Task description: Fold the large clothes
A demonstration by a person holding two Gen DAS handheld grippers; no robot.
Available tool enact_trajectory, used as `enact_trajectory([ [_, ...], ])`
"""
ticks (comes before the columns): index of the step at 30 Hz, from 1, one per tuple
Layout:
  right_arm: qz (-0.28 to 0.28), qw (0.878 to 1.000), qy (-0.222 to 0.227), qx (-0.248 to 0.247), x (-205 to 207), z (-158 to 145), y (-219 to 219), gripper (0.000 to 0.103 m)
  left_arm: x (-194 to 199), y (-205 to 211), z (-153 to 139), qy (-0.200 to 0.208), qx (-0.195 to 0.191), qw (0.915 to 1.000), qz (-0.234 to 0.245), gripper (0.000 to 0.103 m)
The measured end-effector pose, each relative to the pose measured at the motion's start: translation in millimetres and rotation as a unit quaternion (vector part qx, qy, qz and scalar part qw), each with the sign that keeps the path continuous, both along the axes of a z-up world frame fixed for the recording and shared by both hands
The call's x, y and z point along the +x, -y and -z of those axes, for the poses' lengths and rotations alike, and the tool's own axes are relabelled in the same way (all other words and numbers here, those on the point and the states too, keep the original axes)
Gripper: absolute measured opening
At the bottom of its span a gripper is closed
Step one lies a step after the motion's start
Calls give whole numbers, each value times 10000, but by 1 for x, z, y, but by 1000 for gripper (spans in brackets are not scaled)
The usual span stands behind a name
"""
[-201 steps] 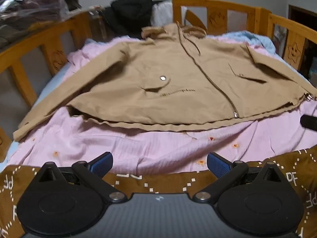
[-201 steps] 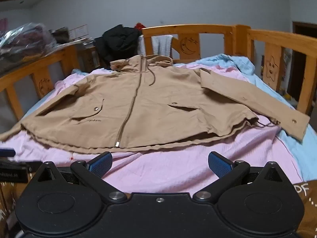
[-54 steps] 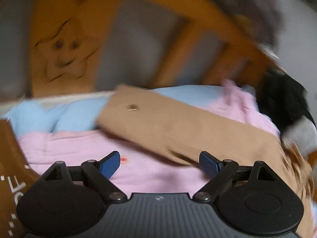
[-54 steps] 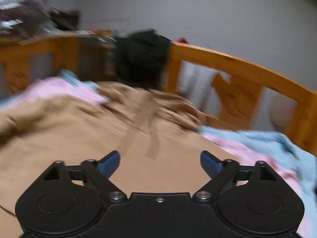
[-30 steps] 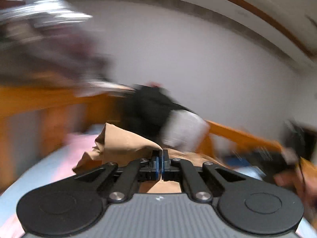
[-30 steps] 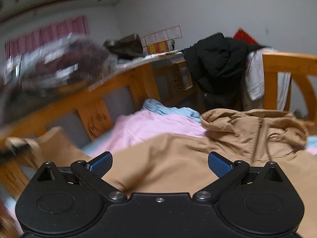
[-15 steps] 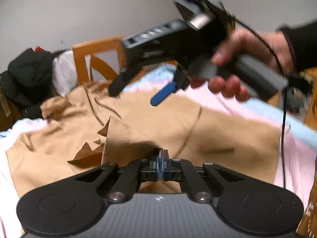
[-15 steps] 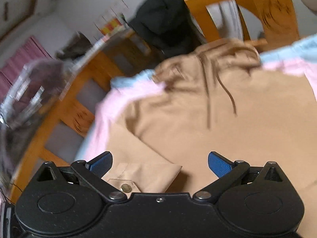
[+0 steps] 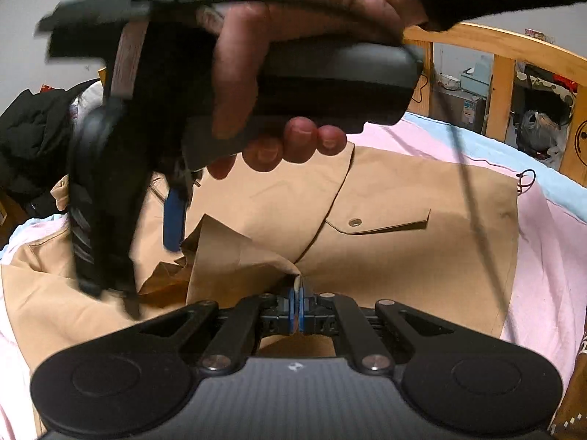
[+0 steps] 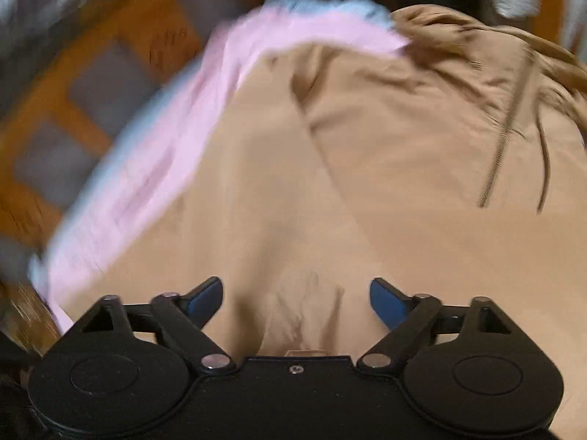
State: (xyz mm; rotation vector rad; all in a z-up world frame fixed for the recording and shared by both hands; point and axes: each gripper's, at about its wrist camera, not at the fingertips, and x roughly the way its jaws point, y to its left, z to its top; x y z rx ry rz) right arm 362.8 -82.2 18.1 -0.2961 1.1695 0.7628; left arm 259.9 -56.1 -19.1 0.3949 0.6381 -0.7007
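No writing, label, brand or number can be read in either view. Small papers and packages behind the wooden bed rail point(image 9: 491, 42) in the left wrist view are too small and blurred to make out.

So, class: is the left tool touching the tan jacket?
Touching. The left wrist view shows the left tool shut on a pinched fold of the tan jacket.
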Motion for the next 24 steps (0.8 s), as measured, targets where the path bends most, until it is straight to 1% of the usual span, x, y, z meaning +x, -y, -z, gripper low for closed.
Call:
enact_trajectory([
  [1, -113, 9997, 69, -200, -4, 2, -4, 47, 0, -1, 0, -5, -21, 10000, -6, 1],
  [2, -118, 9996, 90, -247, -6, 3, -2, 33, 6, -1, -1, -29, -43, 10000, -9, 1],
  [3, -55, 9998, 119, -176, -8, 0, 2, 13, 5, -1, -2, -17, -67, 10000, -20, 1],
  [4, -30, 9998, 212, -41, -10, -4, 8, 4, 6, 0, -2, 17, -72, 10000, -22, 1],
  [5, 43, 9992, 378, 75, -13, -10, 16, 3, 5, 1, -2, 62, -71, 10000, -17, 1],
  [6, 139, 9980, 568, 254, -17, -18, 26, 0, 3, 1, -3, 138, -69, 9999, -39, 1],
  [7, 274, 9961, 714, 449, -20, -26, 37, 0, 2, 2, -4, 221, -64, 9997, -66, 1],
  [9, 694, 9885, 981, 913, -26, -43, 64, 0, 3, 4, -7, 350, -71, 9993, -115, 1],
  [11, 1215, 9756, 1239, 1343, -36, -53, 99, 0, 6, 6, -8, 363, -140, 9991, -168, 1],
  [12, 1471, 9687, 1284, 1533, -41, -54, 115, 0, 7, 9, -7, 349, -159, 9991, -166, 1],
  [14, 2057, 9539, 1200, 1830, -50, -49, 152, 0, 7, 14, -5, 333, -111, 9993, -99, 1],
  [15, 2319, 9465, 1030, 1992, -54, -41, 170, 4, 6, 17, -3, 332, -81, 9994, -54, 1],
  [16, 2547, 9394, 805, 2149, -56, -33, 184, 17, 5, 19, -3, 322, -46, 9995, -14, 1],
  [17, 2844, 9279, 503, 2357, -57, -21, 201, 24, 3, 22, -2, 314, 8, 9995, 21, 1],
  [18, 3086, 9151, 213, 2587, -60, -9, 215, 44, 3, 25, 1, 310, 44, 9995, 31, 1],
  [19, 3348, 8948, -179, 2949, -63, 7, 229, 60, 4, 27, 4, 301, 60, 9995, 17, 1],
  [21, 3712, 8630, -637, 3367, -69, 30, 245, 71, 5, 31, 10, 238, 37, 9997, -64, 1],
  [22, 3850, 8501, -779, 3507, -73, 40, 250, 73, 6, 31, 11, 206, 21, 9997, -118, 1],
  [24, 4076, 8322, -955, 3635, -80, 56, 254, 79, 6, 30, 14, 138, 0, 9997, -206, 1],
])
